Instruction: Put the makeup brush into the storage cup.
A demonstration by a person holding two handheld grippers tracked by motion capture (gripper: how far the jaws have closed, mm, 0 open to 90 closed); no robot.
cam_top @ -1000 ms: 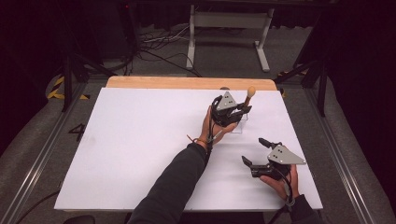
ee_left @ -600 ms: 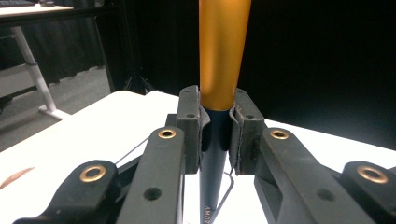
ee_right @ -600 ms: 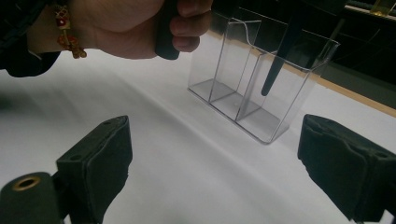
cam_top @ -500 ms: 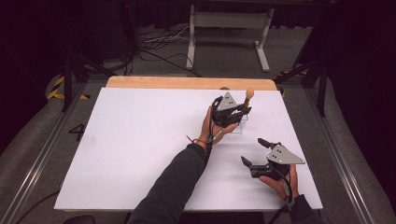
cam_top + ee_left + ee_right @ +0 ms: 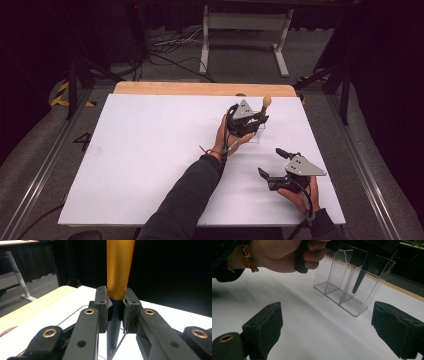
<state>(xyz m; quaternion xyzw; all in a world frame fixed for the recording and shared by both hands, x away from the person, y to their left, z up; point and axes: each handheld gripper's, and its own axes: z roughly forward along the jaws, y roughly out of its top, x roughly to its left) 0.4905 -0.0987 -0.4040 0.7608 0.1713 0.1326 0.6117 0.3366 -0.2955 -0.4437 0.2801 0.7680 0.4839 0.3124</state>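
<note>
while my left tongs point(image 5: 115, 312) clench the pen point(image 5: 119, 270) over the clear holder point(image 5: 352, 277), my right tongs point(image 5: 332, 332) gape idle; next i lower it into a slot.

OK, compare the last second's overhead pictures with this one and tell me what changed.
Nothing has visibly changed. The left gripper stays shut on the orange-handled tool, its dark tip hanging in the clear holder. The right gripper stays open and apart, nearer the table's front edge.
</note>
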